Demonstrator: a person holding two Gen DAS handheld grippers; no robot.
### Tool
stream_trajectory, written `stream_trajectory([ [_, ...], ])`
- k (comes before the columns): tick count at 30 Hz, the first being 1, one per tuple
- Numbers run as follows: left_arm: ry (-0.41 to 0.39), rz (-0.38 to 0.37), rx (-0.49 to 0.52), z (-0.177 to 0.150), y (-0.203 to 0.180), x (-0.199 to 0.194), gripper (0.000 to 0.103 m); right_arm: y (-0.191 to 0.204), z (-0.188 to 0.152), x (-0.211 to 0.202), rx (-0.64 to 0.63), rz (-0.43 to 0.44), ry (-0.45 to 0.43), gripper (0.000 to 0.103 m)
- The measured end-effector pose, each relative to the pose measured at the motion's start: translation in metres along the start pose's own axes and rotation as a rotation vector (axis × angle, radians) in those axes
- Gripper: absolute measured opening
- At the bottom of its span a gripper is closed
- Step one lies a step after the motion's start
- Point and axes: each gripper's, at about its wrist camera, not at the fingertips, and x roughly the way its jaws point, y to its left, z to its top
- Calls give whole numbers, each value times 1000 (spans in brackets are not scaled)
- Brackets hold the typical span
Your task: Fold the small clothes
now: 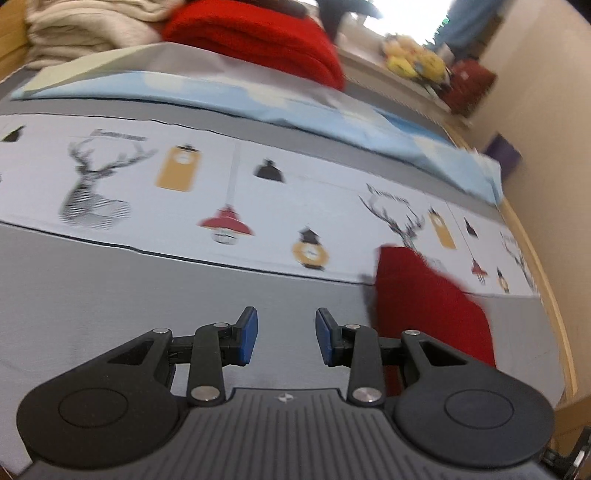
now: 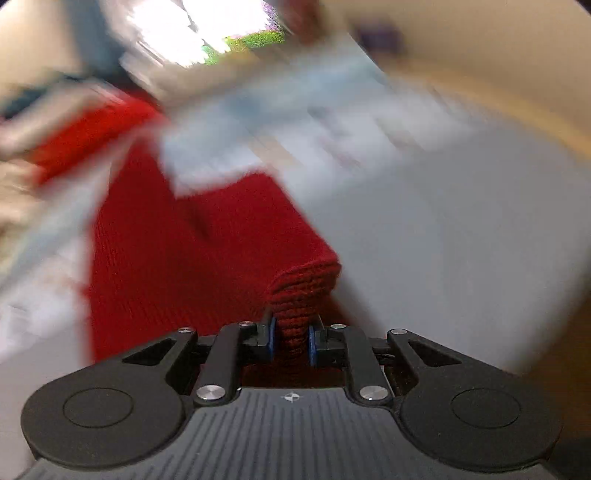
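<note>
- The red knit garment (image 2: 207,236) is pinched at a bunched, ribbed edge by the right tongs (image 2: 291,341); their blue pads (image 2: 272,338) press on the fold from both sides, and the rest of the cloth spreads away from them over the grey bed cover (image 2: 461,229).
- In the left wrist view the same red garment (image 1: 424,306) lies on the bed cover (image 1: 129,288), just beside the right finger of the left tongs (image 1: 286,334), which partly hides its near edge.
- The left tongs are spread, with nothing between their blue pads (image 1: 248,332); only bare grey cover shows in the gap.
- Beyond the garment runs a pale printed band (image 1: 258,192) with deer heads, lamps and clocks.
- Farther off than that band lies a light blue cloth (image 1: 314,110), then a folded red blanket (image 1: 266,40) and a cream blanket (image 1: 85,33) beside it.
- Past the red blanket, yellow soft toys (image 1: 413,59) sit on a ledge near a beige wall (image 1: 546,110).
- The right wrist view is heavily smeared: beyond the garment only pale blue and white patches and a bright window (image 2: 199,33) can be made out.
</note>
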Motion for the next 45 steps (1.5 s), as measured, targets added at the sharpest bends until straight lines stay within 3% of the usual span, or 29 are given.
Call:
stream_trajectory([
  [2, 16, -10, 24, -4, -16, 11, 38, -26, 1, 2, 108, 19, 15, 28],
  [9, 62, -39, 129, -23, -67, 38, 38, -22, 33, -35, -53, 136, -100, 45],
  [13, 88, -57, 184, -34, -89, 48, 38, -9, 70, -37, -158, 206, -153, 48],
  [15, 109, -80, 193, -39, -98, 54, 38, 0, 95, -25, -191, 249, -127, 58],
  [17, 132, -113, 197, -44, -106, 61, 38, 8, 107, -9, -210, 269, -81, 62],
  [21, 183, -202, 214, -57, -126, 73, 42, 16, 112, 43, -122, 313, 93, 63],
  [23, 203, -245, 238, -63, -139, 79, 43, 22, 112, 49, -83, 350, 106, 62],
  [25, 216, -270, 271, -69, -151, 84, 47, 32, 115, 52, -108, 361, 82, 60],
  [26, 232, -282, 293, -73, -157, 89, 51, 35, 117, 54, -123, 356, 76, 45],
  [28, 287, -291, 341, -82, -167, 101, 55, 37, 121, 53, -119, 361, 41, 27],
  [30, 321, -214, 462, -97, -180, 115, 62, 34, 127, 31, -122, 413, -103, 6],
  [32, 361, -151, 550, -109, -186, 127, 65, 33, 133, 6, -173, 446, -266, 0],
  [33, 376, -131, 573, -114, -185, 130, 67, 32, 135, 7, -186, 385, -283, 0],
  [34, 383, -127, 587, -116, -185, 133, 70, 29, 136, 21, -189, 300, -216, 0],
  [36, 394, -139, 587, -116, -184, 135, 71, 16, 138, 48, -142, 219, -52, 0],
  [38, 414, -162, 545, -110, -178, 137, 71, -4, 146, 46, -30, 236, -66, 4],
  [40, 403, -194, 444, -95, -167, 135, 72, -19, 154, 37, 2, 232, -120, 6],
  [41, 382, -214, 382, -86, -160, 134, 76, -27, 156, 36, 30, 212, -122, 21],
  [42, 360, -229, 316, -77, -153, 134, 79, -34, 155, 37, 62, 196, -111, 44],
  [43, 336, -230, 250, -69, -146, 136, 82, -44, 154, 43, 110, 183, -74, 54],
  [45, 311, -201, 119, -57, -130, 144, 83, -57, 148, 61, 161, 205, 46, 57],
])
